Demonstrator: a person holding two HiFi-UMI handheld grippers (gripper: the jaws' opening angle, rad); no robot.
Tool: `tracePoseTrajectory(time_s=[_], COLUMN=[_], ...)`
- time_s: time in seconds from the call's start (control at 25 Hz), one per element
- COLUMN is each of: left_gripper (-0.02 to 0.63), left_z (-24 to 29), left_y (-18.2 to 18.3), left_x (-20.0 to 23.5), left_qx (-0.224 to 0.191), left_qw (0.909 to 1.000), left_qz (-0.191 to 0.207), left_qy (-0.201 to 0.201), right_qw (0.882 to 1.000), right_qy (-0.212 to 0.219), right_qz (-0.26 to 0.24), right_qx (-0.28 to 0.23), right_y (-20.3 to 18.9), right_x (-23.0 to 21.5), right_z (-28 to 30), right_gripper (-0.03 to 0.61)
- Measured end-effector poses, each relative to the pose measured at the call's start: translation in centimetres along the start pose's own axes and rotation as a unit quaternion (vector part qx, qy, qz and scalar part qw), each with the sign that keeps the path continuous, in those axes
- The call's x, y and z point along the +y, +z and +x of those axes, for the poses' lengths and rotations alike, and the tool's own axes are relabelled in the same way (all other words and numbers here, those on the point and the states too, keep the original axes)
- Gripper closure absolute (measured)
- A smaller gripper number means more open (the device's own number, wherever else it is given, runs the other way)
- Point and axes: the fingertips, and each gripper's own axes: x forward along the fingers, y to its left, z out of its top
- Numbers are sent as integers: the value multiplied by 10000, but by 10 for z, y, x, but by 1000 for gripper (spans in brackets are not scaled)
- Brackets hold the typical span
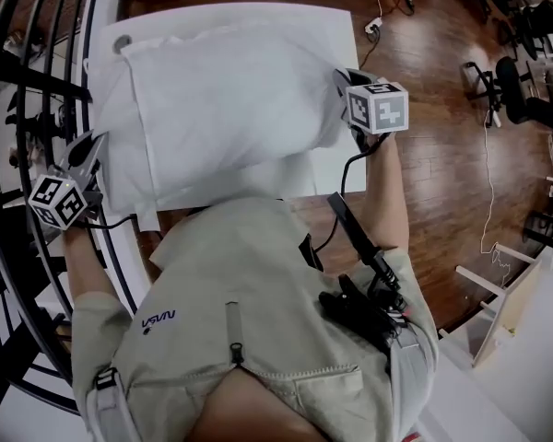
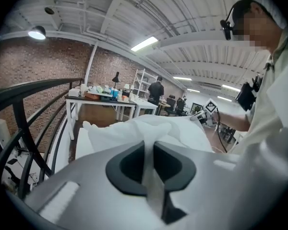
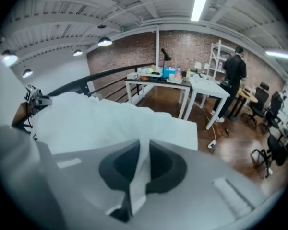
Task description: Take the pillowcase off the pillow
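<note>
Over the tabletop [image 1: 336, 35], your left tongs [image 1: 92, 145] and right tongs [image 1: 344, 83] are each pinched shut on some pillowcase [image 1: 221, 99] fabric.

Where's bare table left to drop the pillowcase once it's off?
Only thin strips: the table along its far edge beyond the pillow, and its near corner by the right gripper. The pillow crowds the rest.

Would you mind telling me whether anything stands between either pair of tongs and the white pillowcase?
Nothing visible does: the left tongs and the right tongs are each shut on a fold of the white fabric pillowcase.
</note>
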Motion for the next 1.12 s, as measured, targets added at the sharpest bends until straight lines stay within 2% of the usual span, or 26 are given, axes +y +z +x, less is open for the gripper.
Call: tracePoseTrajectory(time_s=[0.08, 0.36, 0.56, 0.64, 0.76, 0.8, 0.88, 0.96, 1.04, 1.12], left_gripper=[586, 588, 588, 588, 586, 584, 575, 550, 503, 449], left_z=[-8, -36, -24, -13, 0, 3, 10, 14, 12, 5], left_y=[10, 48, 35, 16, -9, -13, -20, -26, -32, -30], left_x=[8, 10, 23, 27, 30, 30, 29, 28, 27, 24], left_qx=[-168, -609, -537, -332, 49, 132, 263, 359, 360, 183], left_qw=[9999, 9976, 9984, 9991, 9993, 9992, 9992, 9991, 9992, 9994], left_qz=[-19, 173, -43, -242, -373, -364, -313, -222, -152, -293], left_qy=[24, 295, 143, 101, 35, 29, 25, 36, 82, 65], right_qw=[9999, 9954, 9927, 9945, 9977, 9986, 9995, 9987, 9943, 9881], right_qy=[-80, -899, -1128, -933, -389, -240, -26, 146, 345, 524], right_qz=[57, 240, 354, 464, 438, 336, 238, 478, 948, 1344], right_qx=[-103, -249, -236, 43, 331, 324, 186, -49, -336, -528], right_y=[4, 2, 2, -14, -41, -45, -45, -43, -40, -40], right_x=[-4, -43, -56, -49, -23, -15, -7, -8, -15, -25], right_z=[-6, -36, -38, -23, 1, 6, 6, -2, -12, -18], right_gripper=[575, 575, 575, 575, 572, 561, 491, 422, 390, 363])
